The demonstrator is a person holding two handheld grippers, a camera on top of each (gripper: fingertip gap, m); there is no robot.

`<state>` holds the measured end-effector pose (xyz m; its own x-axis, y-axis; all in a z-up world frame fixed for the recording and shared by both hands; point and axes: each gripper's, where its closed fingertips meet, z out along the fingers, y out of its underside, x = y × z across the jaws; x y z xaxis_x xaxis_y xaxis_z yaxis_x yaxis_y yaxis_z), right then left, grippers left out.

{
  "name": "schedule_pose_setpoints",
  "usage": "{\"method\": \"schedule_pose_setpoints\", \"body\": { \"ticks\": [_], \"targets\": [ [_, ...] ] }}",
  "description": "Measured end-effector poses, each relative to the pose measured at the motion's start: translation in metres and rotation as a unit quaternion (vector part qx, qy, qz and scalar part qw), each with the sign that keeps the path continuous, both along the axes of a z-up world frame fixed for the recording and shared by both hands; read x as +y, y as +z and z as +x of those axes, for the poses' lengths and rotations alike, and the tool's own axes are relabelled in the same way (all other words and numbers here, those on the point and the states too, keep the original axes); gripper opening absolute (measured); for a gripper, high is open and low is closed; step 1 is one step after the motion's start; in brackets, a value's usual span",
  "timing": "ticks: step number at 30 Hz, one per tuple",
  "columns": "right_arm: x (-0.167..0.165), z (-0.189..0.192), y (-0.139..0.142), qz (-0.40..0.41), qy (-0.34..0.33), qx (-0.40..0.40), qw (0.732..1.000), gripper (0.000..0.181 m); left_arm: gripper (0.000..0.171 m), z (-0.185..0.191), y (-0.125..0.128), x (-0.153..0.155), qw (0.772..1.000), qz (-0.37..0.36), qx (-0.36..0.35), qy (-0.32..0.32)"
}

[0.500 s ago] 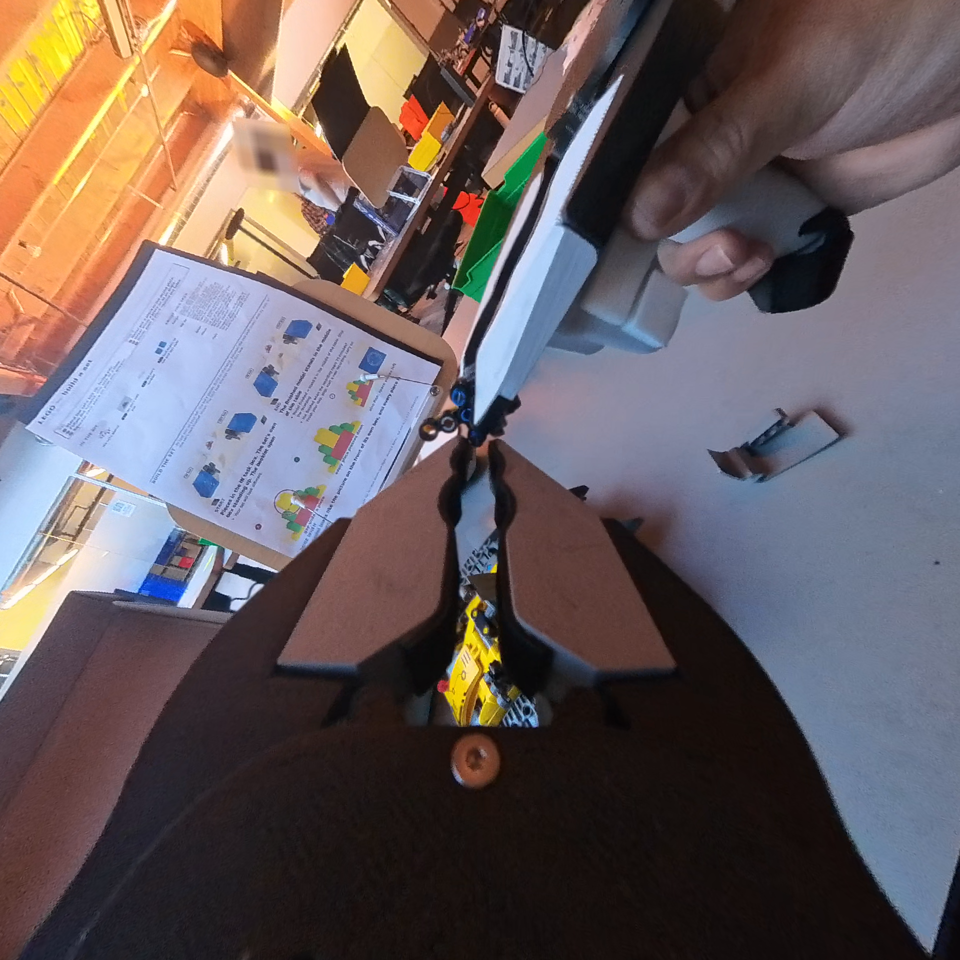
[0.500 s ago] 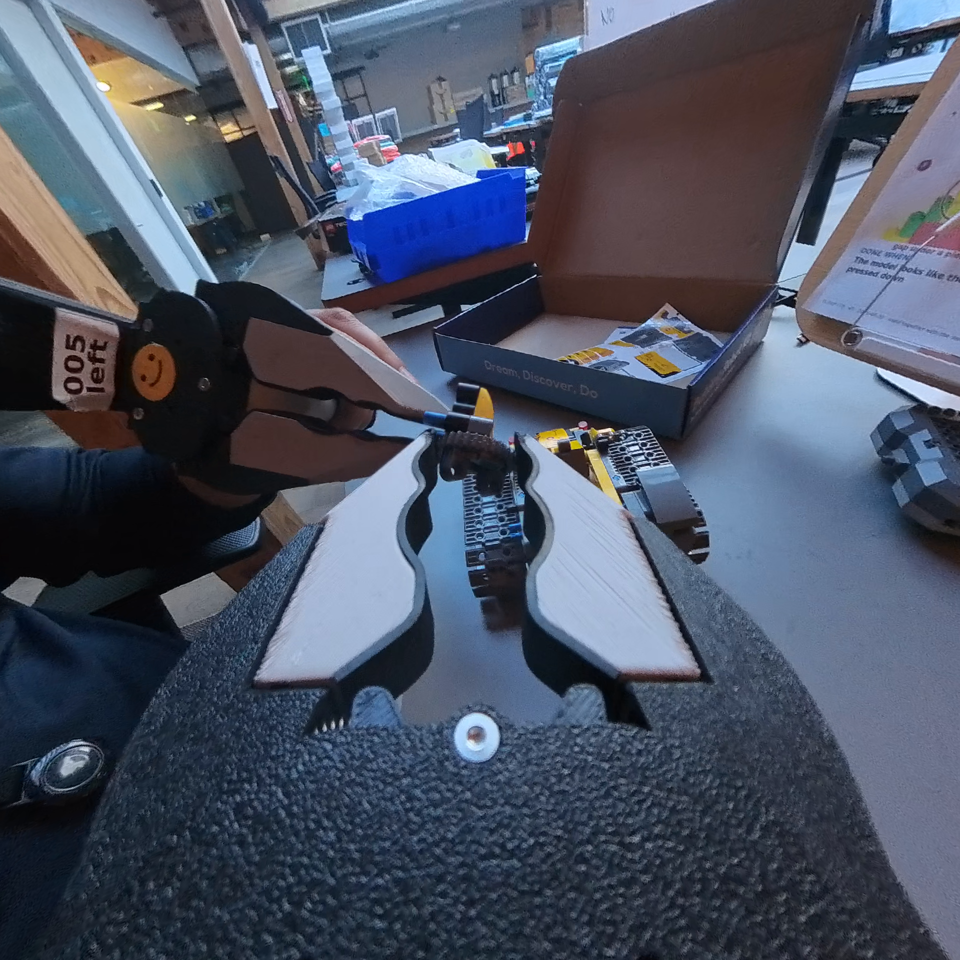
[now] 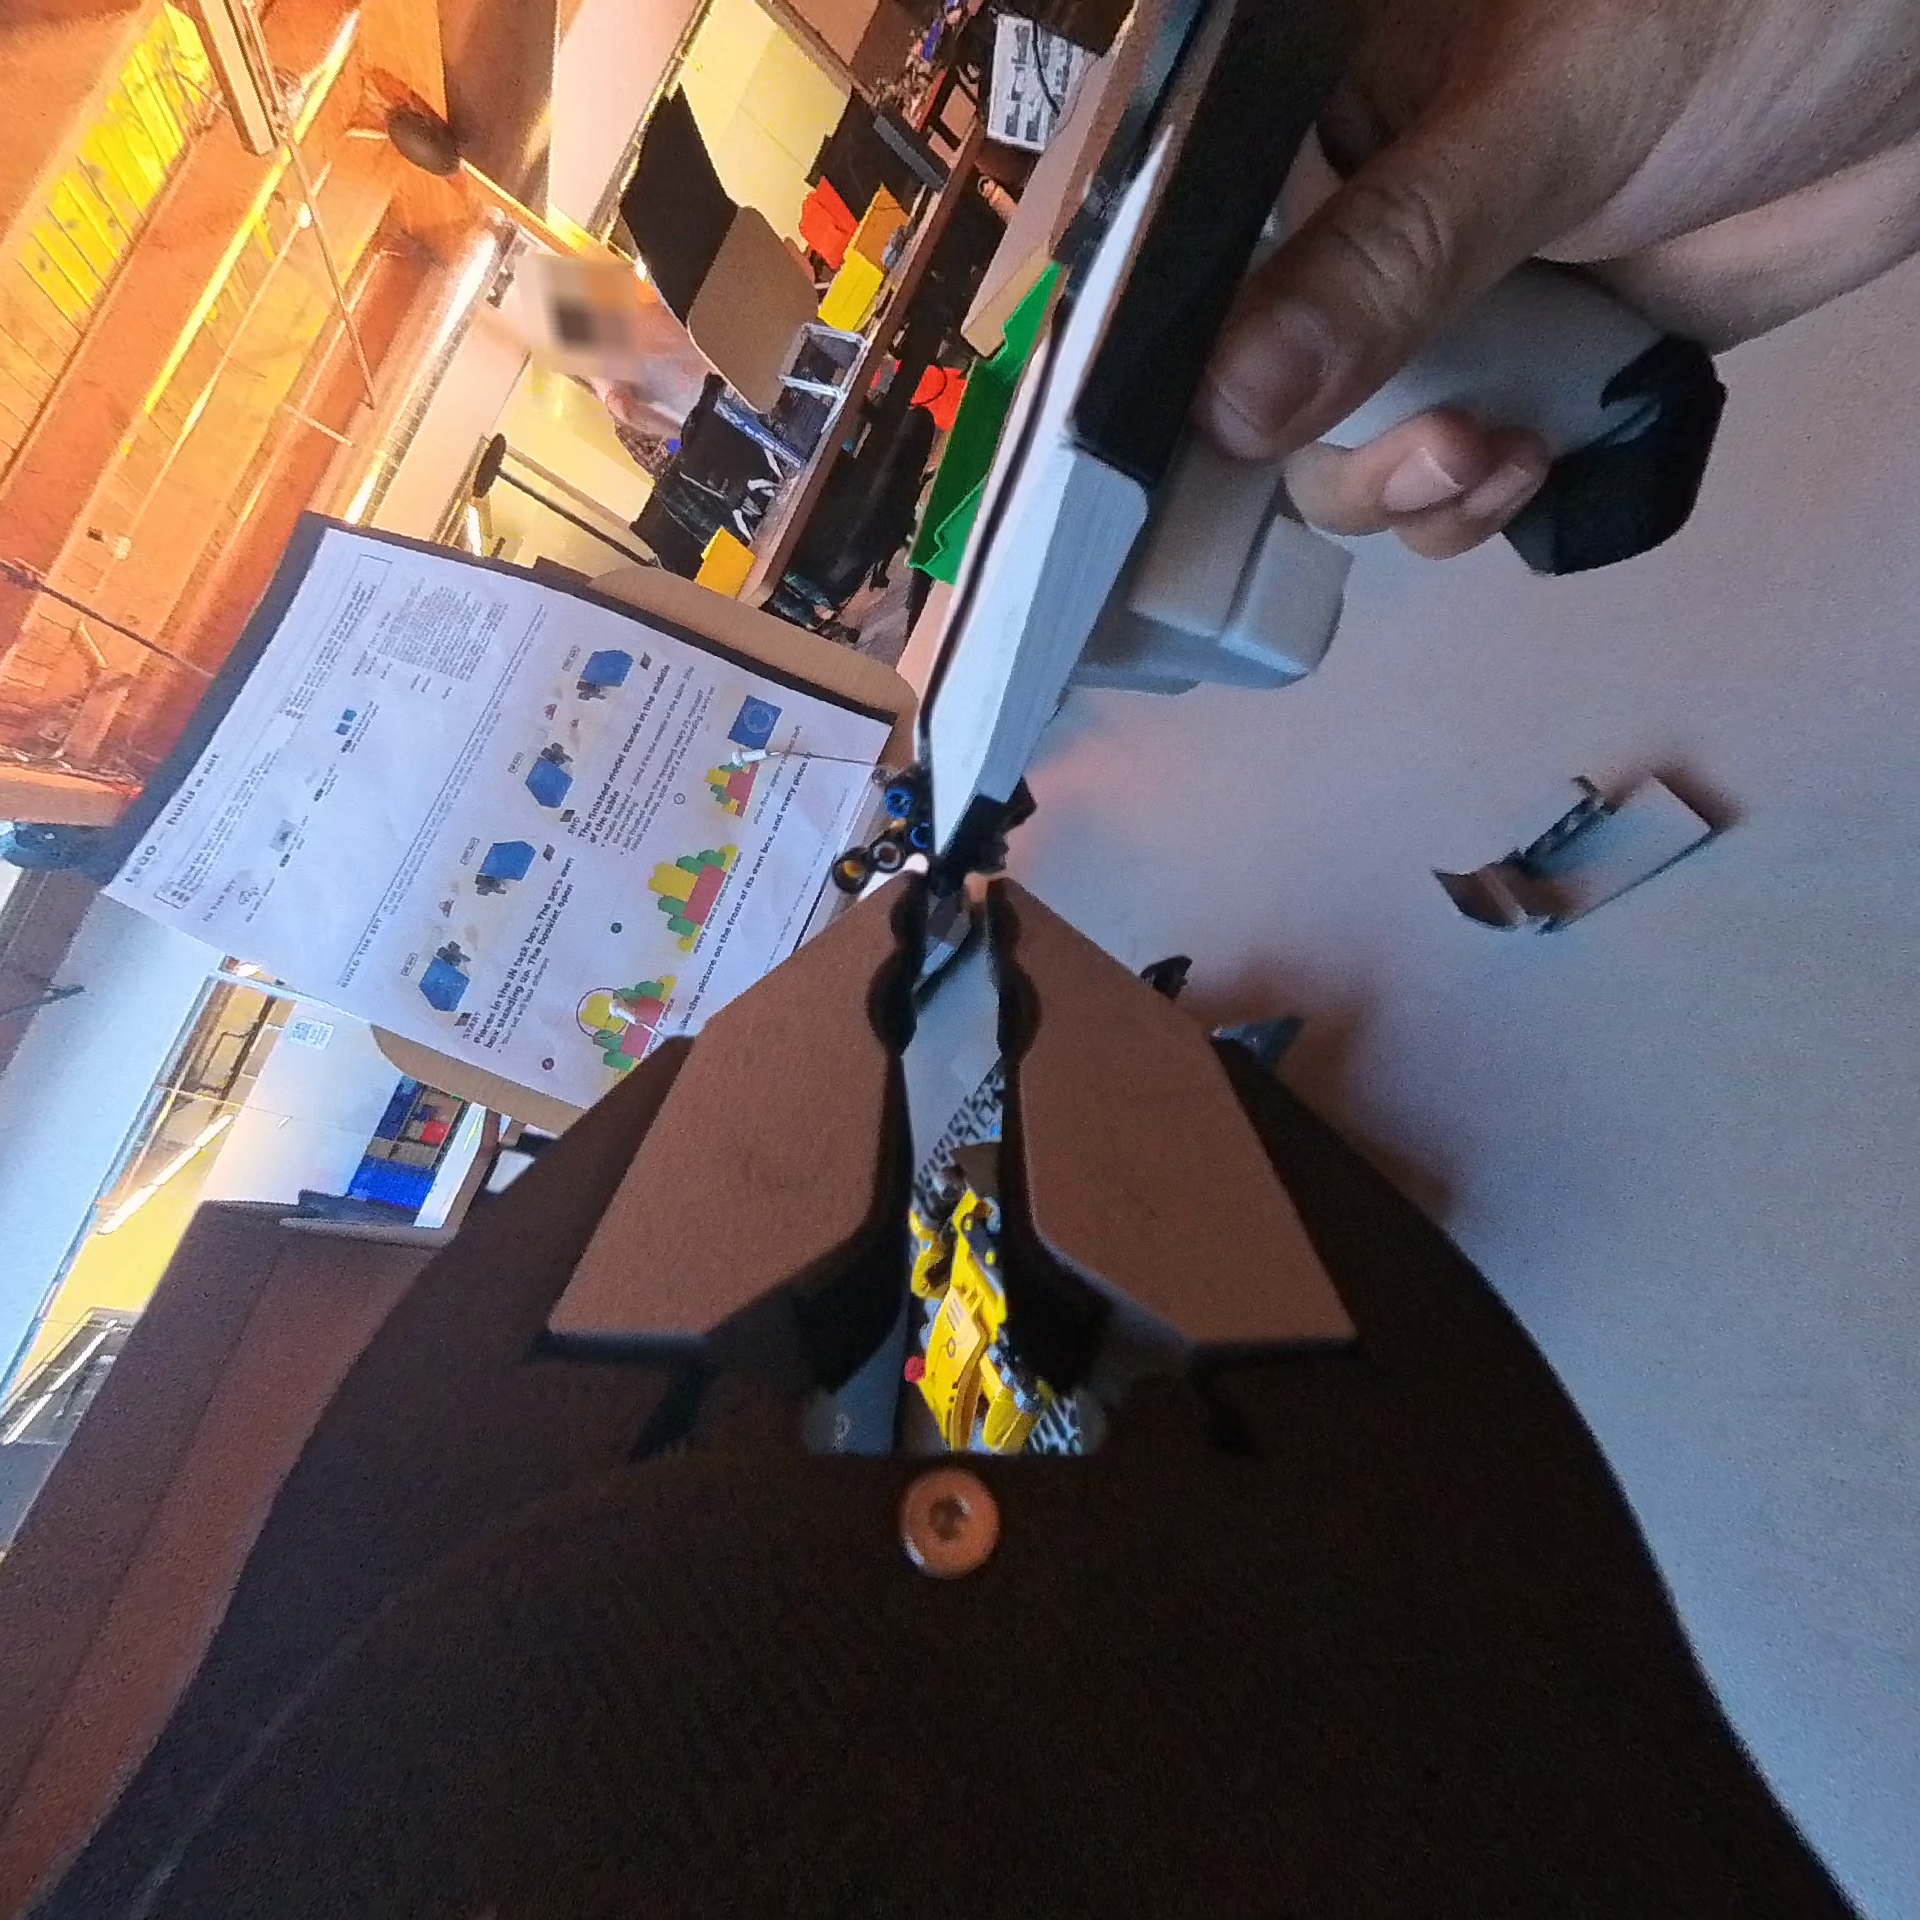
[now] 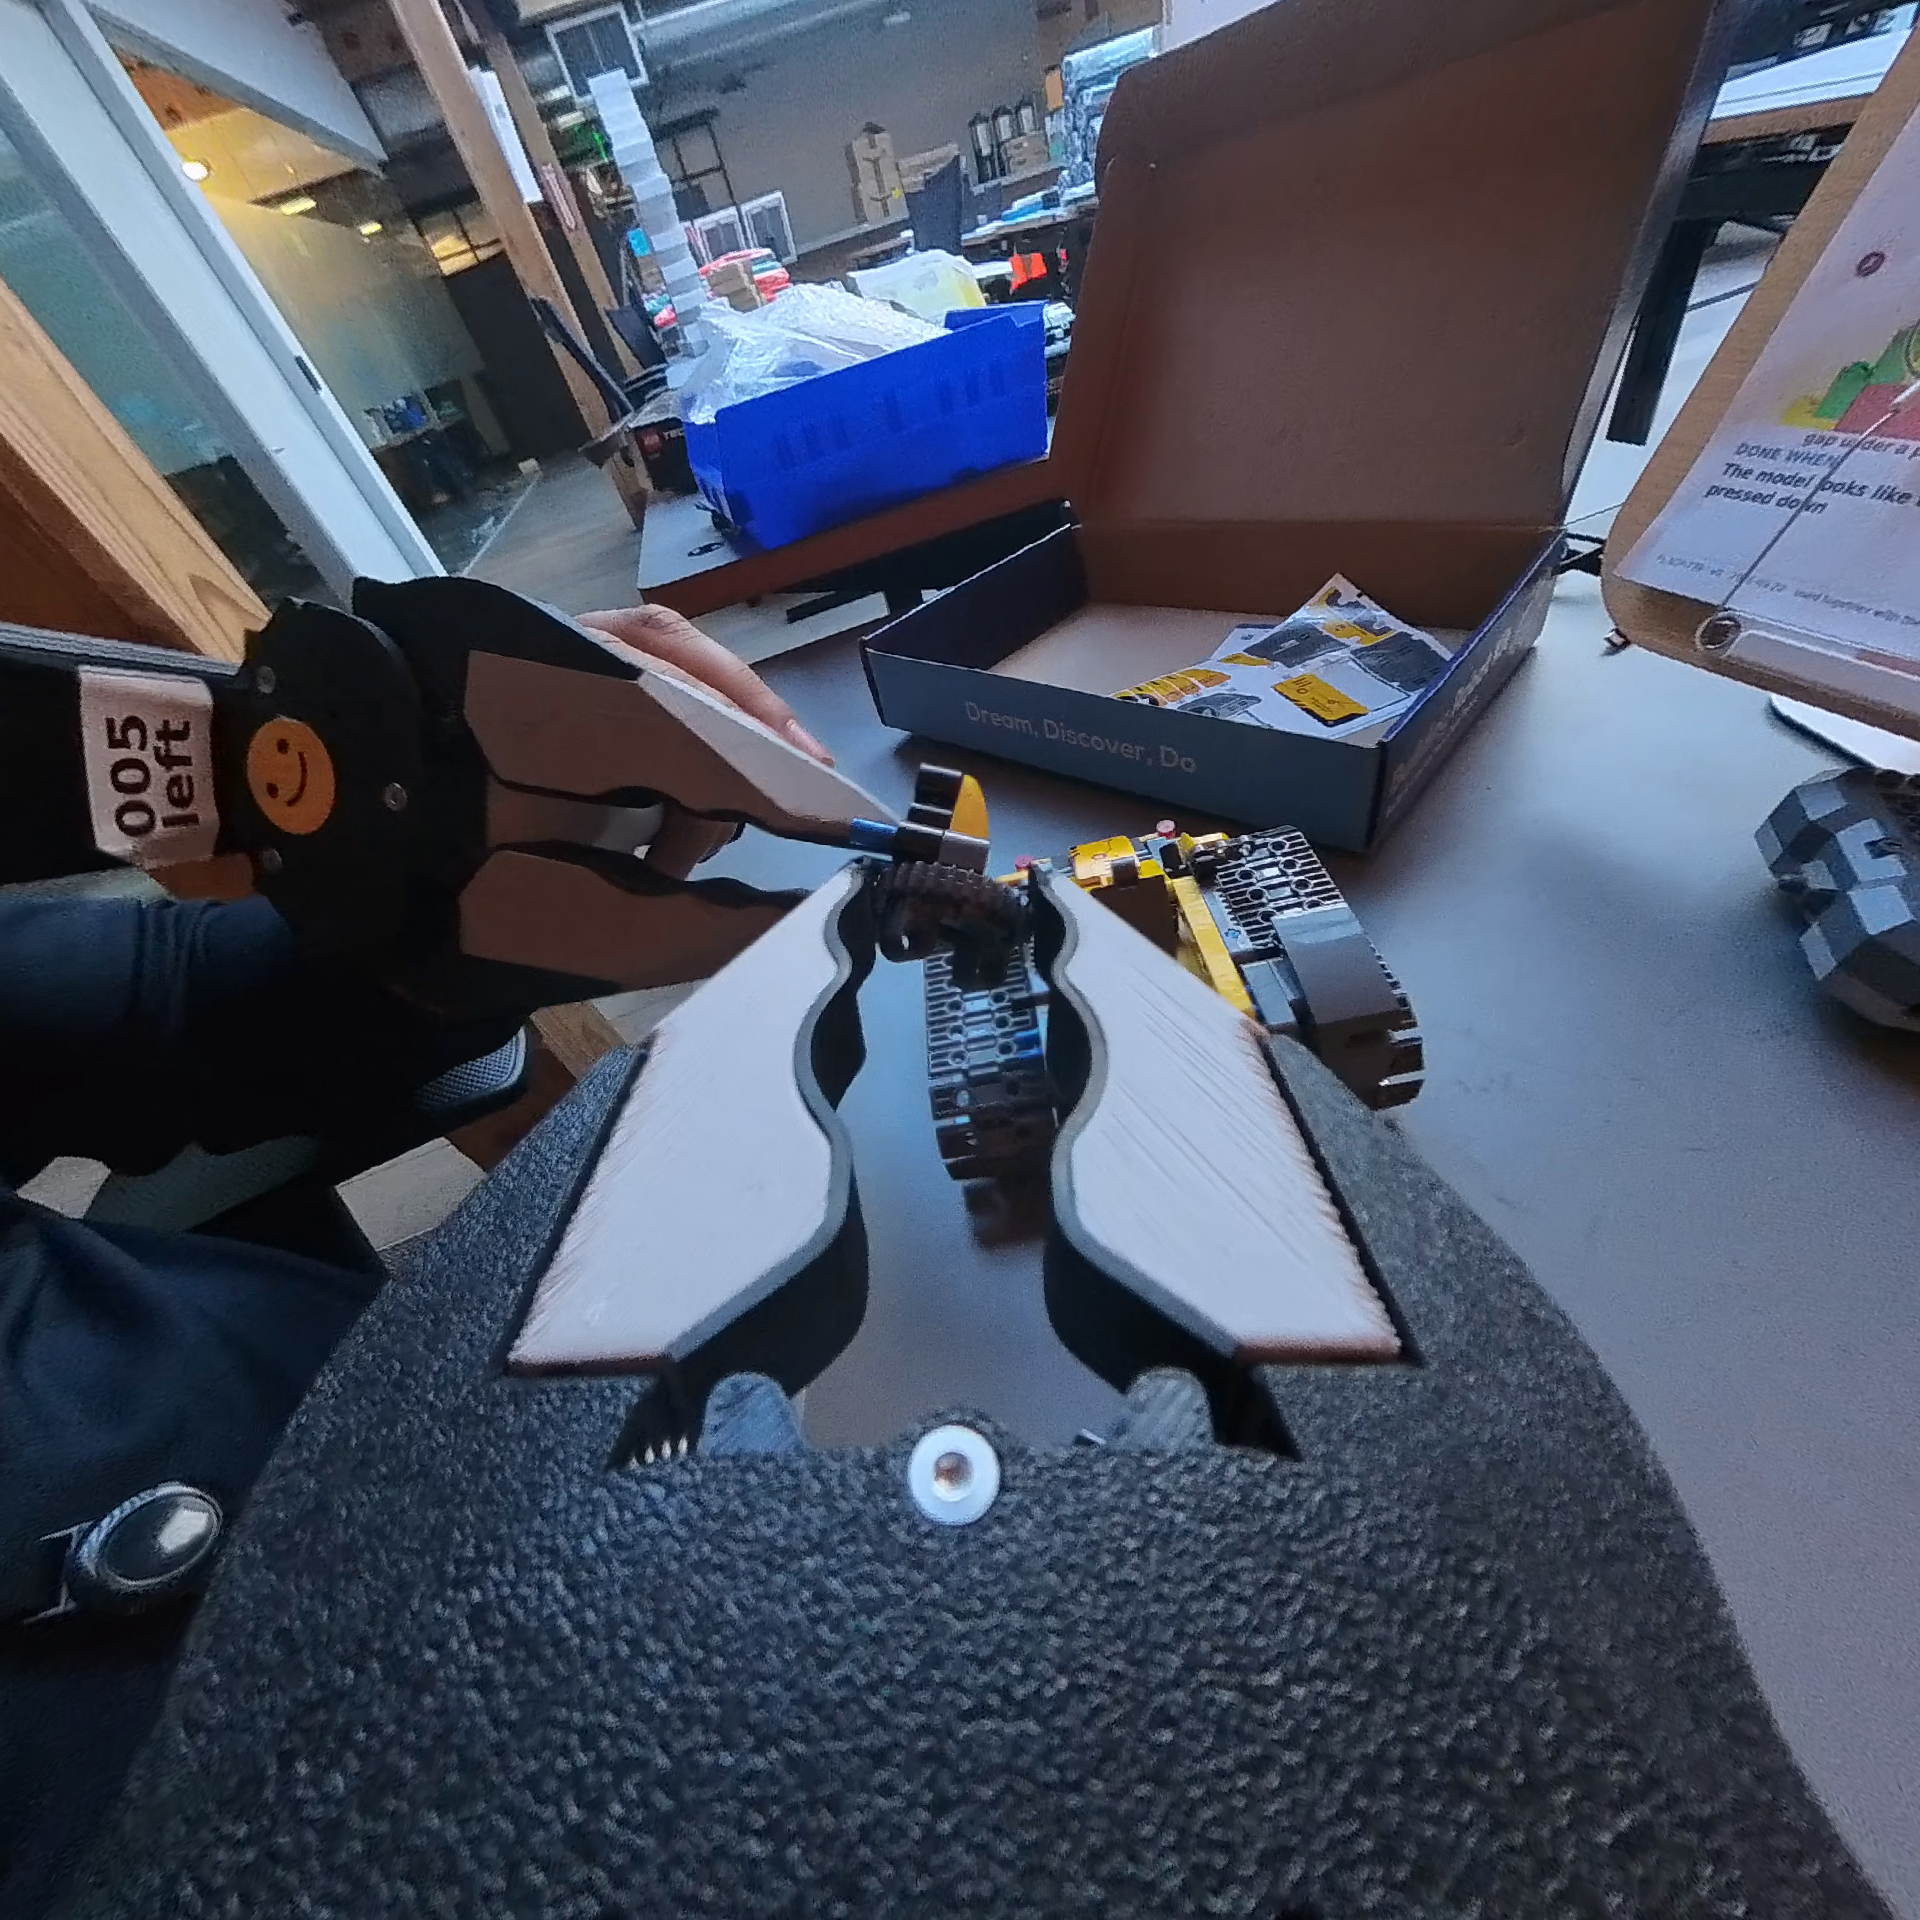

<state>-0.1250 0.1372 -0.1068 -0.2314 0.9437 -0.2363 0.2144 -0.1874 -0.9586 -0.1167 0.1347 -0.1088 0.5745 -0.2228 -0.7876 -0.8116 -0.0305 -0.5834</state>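
Two grippers met tip to tip above the grey table (image 4: 1662,1143); the left gripper (image 4: 868,831) pinched a small black-and-yellow brick piece (image 4: 940,810) with a blue pin, its fingers nearly together; the right gripper (image 4: 951,904) clamped a dark toothed part (image 4: 940,914), though how firmly I could not tell; beneath them lay a yellow-and-black brick model (image 4: 1226,935), half hidden by the fingers; an open cardboard box (image 4: 1299,436) stood behind, its booklet (image 4: 1288,665) too small to make out.
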Motion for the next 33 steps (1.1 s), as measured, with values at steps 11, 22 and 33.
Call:
{"method": "schedule_pose_setpoints", "body": {
  "ticks": [11,22,33],
  "targets": [
    [0.0,0.006,0.003,0.018,0.015,0.001,1.0,0.027,0.008,0.006,0.002,-0.004,1.0,0.001,0.005,-0.022],
    [-0.004,0.006,-0.003,-0.005,0.039,-0.016,0.999,0.027,0.003,0.01,0.002,-0.004,0.998,0.021,0.042,-0.033],
    [0.001,0.001,-0.002,0.146,-0.038,0.005,0.988,0.025,0.002,0.0,0.0,-0.001,0.997,0.047,0.064,-0.001]
  ]
}}
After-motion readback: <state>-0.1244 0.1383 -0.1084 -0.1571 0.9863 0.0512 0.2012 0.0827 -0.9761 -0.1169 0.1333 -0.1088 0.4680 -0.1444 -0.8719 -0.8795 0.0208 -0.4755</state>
